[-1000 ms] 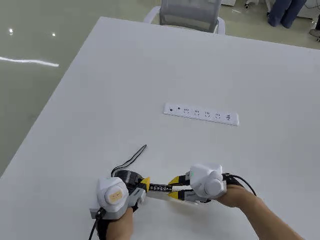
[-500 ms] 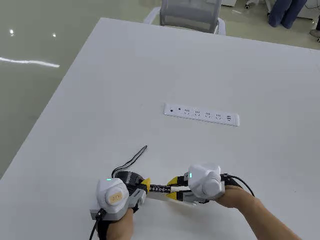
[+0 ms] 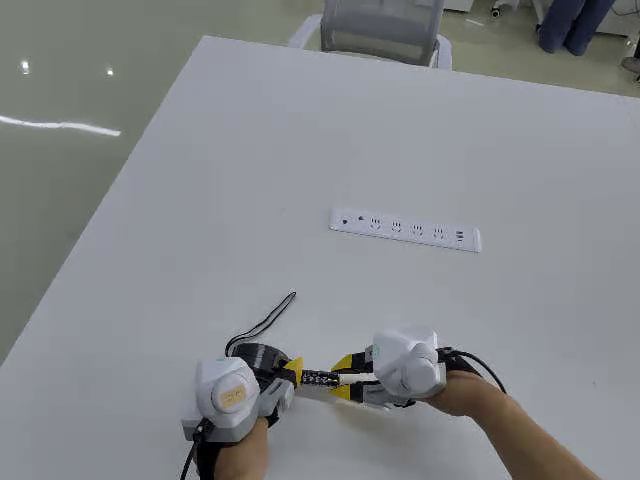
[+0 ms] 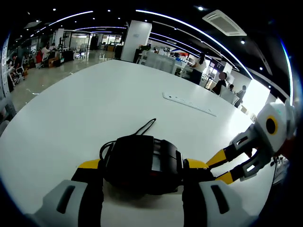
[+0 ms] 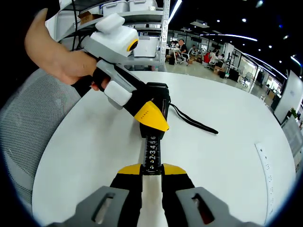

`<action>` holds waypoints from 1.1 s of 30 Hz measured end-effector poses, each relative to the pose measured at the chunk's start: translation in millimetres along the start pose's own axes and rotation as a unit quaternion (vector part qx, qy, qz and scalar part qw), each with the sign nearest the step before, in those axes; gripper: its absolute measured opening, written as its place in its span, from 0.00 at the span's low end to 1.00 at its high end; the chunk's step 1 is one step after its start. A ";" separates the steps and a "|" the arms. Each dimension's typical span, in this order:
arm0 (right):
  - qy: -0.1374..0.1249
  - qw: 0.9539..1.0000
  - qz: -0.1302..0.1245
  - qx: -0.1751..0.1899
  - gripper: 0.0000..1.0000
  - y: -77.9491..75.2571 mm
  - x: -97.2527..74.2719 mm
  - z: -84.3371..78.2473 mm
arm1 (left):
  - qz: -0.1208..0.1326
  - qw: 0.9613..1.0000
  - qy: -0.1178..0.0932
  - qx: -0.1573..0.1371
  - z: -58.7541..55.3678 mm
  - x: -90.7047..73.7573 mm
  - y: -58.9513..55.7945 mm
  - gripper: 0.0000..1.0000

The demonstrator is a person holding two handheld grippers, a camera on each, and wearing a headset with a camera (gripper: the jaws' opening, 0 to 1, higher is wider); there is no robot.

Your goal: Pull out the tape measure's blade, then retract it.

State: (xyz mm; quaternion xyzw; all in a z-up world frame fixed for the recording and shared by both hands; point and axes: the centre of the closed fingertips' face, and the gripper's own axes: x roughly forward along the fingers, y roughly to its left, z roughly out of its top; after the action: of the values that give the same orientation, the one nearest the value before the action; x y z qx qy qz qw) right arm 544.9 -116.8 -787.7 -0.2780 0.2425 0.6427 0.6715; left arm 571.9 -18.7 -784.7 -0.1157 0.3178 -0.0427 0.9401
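The black tape measure case [image 3: 256, 356] rests on the white table, and my left gripper [image 3: 283, 374] is shut on it; the case [image 4: 142, 163] sits between the yellow fingertips [image 4: 90, 164] in the left gripper view. A short length of blade [image 3: 320, 379] runs right from the case. My right gripper [image 3: 343, 378] is shut on the blade's end. In the right gripper view the numbered blade [image 5: 152, 151] leads from my right gripper [image 5: 151, 169] to the case [image 5: 157, 100], which my left gripper [image 5: 150, 113] holds.
A white power strip [image 3: 405, 229] lies mid-table, beyond the grippers. The case's black wrist strap [image 3: 262, 322] trails away across the table. A grey chair [image 3: 380, 25] stands at the far edge. The table's left edge [image 3: 110, 190] drops to the floor.
My right gripper has come slightly left, toward the case, so the blade showing between the grippers is a little shorter. The left gripper has stayed put.
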 end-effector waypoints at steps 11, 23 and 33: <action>-0.002 1.000 0.001 -0.001 0.13 0.0 4.4 4.8 | -0.001 1.000 0.000 -0.003 0.7 -1.6 0.4 0.65; -0.002 1.000 0.004 -0.004 0.13 0.1 9.0 9.0 | -0.002 1.000 -0.001 -0.004 0.9 -1.4 1.2 0.65; -0.002 1.000 0.007 -0.006 0.13 -0.5 13.4 10.8 | -0.003 1.000 -0.001 -0.006 0.2 -0.5 1.3 0.65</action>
State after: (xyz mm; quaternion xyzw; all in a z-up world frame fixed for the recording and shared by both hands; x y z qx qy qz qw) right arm 545.8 -99.6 -789.0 -0.2793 0.2393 0.6495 0.6654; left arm 571.7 -17.3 -784.6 -0.1222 0.3170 -0.0436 0.9395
